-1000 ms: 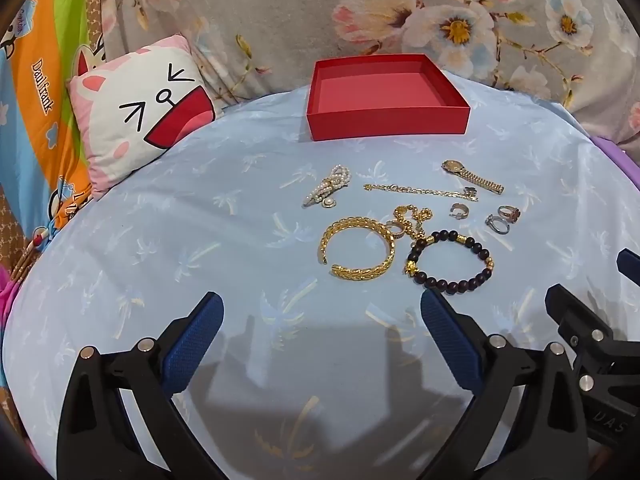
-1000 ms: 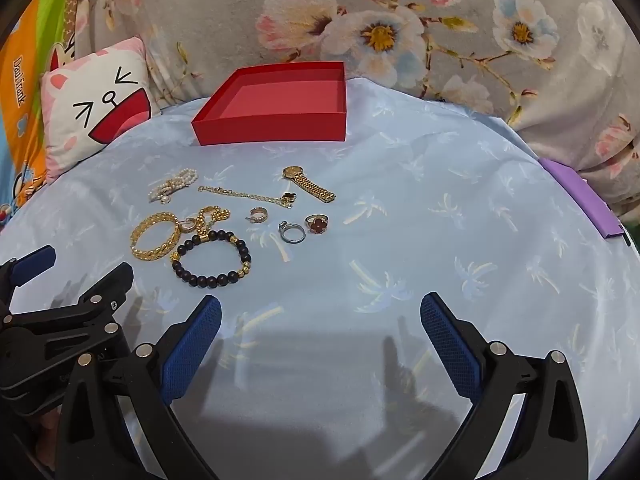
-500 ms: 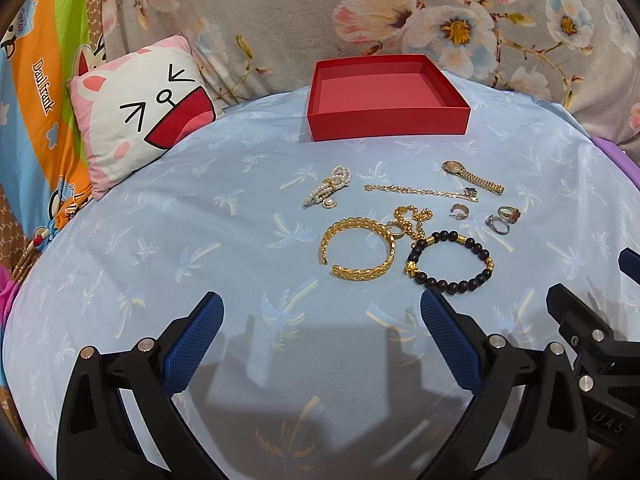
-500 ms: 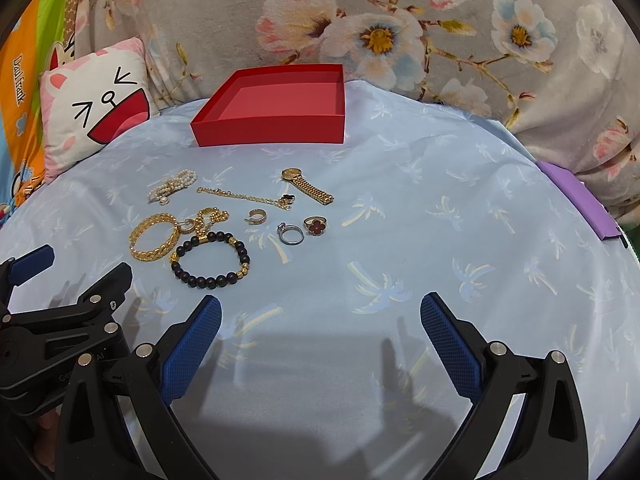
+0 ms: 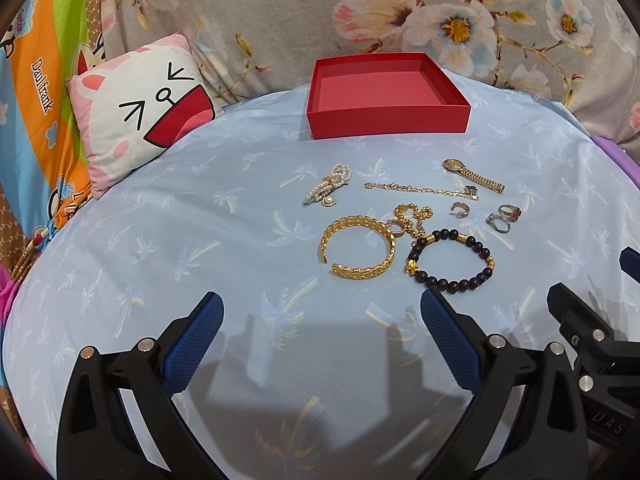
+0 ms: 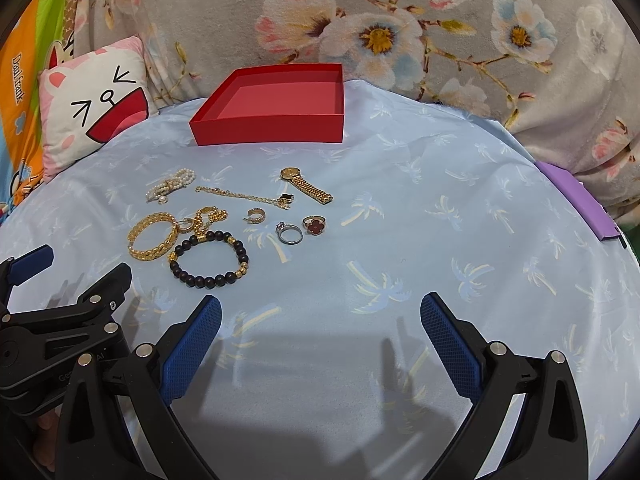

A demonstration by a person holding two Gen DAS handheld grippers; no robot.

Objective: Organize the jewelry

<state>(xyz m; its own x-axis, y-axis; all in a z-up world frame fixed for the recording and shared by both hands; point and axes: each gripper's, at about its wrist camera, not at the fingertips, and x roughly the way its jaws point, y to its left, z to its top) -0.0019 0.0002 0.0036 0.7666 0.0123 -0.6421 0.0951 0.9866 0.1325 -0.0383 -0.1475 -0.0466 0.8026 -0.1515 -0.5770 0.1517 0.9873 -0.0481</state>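
On the pale blue sheet (image 5: 120,240), from left to right, lie a pearl piece (image 5: 329,188), a gold bangle (image 5: 357,246), a dark bead bracelet (image 5: 450,256), a gold watch (image 5: 472,175) and two rings (image 5: 505,217), all well short of the red box (image 5: 386,118) behind them. Left gripper (image 5: 320,340) and right gripper (image 6: 320,340) both hang above the sheet with jaws spread wide, holding nothing.

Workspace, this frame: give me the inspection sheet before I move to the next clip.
Surface: light blue palm-print sheet.
Job's things: red box empty; gold bangle, dark bead bracelet, pearl piece, thin gold chain, gold watch, rings and an ear cuff lie loose in front of the box.
Clutter: cat cushion; purple item.
Grippers: left gripper and right gripper open, empty.
Cables: nothing seen.
Surroundings: floral fabric.
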